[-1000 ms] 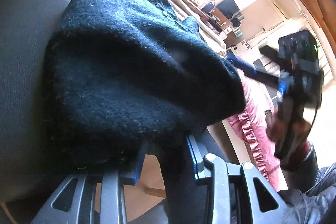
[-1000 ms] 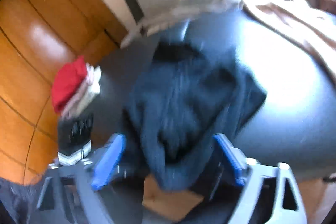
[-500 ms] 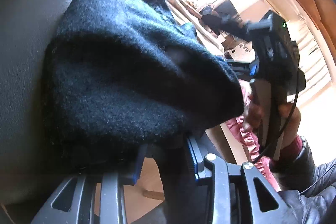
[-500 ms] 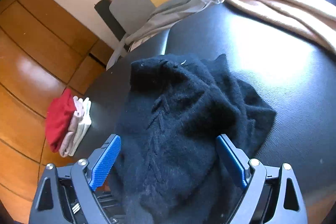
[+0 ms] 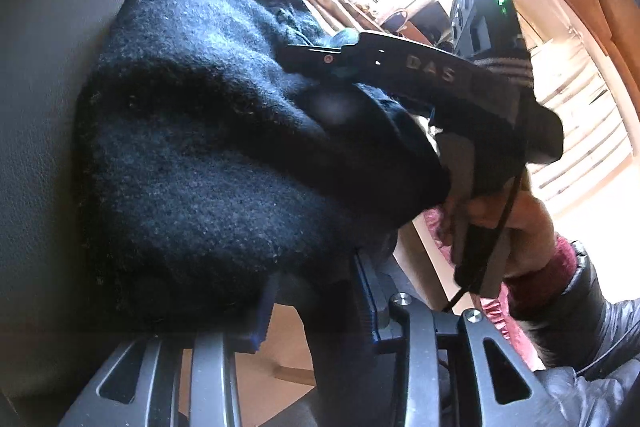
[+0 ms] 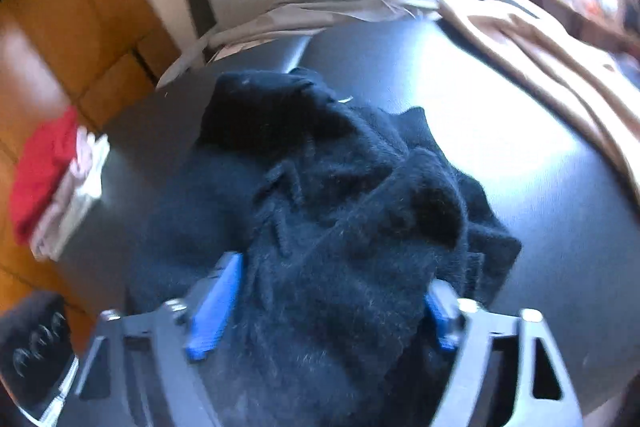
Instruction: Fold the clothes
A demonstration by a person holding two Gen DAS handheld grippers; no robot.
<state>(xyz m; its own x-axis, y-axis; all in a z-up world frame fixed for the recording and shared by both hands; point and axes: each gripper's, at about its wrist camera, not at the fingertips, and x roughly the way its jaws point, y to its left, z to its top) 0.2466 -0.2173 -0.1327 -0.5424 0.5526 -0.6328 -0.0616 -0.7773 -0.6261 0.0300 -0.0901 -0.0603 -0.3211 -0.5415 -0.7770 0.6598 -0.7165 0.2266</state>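
A black knit sweater (image 5: 224, 131) lies bunched on a dark leather surface (image 5: 36, 107). At its near edge my left gripper (image 5: 316, 307) is shut on a hanging fold of the sweater, with dark cloth filling the gap between the blue pads (image 5: 366, 303). My right gripper (image 6: 328, 311) is open wide, and the sweater (image 6: 352, 227) heaps up between and beyond its blue pads (image 6: 216, 307). In the left wrist view the right gripper (image 5: 320, 61) reaches across the top of the sweater, held by a hand (image 5: 524, 219).
A folded stack of red, pink and white clothes (image 6: 52, 183) sits at the left edge of the leather surface (image 6: 520, 167). A beige garment (image 6: 540, 67) lies at the right, and grey cloth (image 6: 320, 11) is at the back by a chair.
The right gripper swung in from the right and now reaches over the sweater, closer and lower than before. The left gripper kept its hold and place.
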